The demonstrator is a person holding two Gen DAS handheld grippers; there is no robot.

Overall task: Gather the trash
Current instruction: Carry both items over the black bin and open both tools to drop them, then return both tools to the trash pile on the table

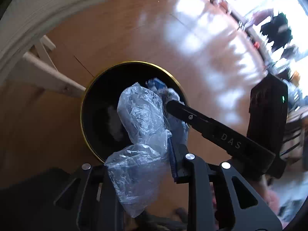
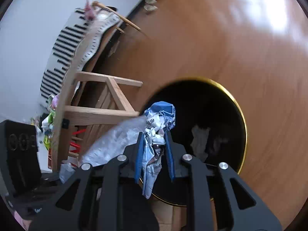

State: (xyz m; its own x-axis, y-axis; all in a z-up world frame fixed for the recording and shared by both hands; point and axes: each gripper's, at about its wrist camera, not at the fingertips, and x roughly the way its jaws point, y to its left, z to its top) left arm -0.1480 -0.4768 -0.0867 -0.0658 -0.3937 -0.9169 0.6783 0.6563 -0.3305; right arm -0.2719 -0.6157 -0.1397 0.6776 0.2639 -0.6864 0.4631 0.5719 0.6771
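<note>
Left wrist: clear plastic bag (image 1: 142, 127) pinched in left gripper (image 1: 154, 161), hanging over black bin with gold rim (image 1: 84, 104) for drop; right gripper (image 1: 169, 104) reaches in beside it.

Right wrist: narrow fingers (image 2: 139, 154) clamp crumpled blue-white wrapper (image 2: 159, 127) above same bin; pale paper scrap (image 2: 200, 140) already inside

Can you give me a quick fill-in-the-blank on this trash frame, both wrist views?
1. The left gripper is shut on a clear ____ bag.
2. The right gripper is shut on a crumpled blue-and-white ____.
3. Both pieces of trash hang over a round black bin whose rim is ____ in colour.
4. The bin stands on a ____ floor.

Missing words: plastic; wrapper; gold; wooden
</note>
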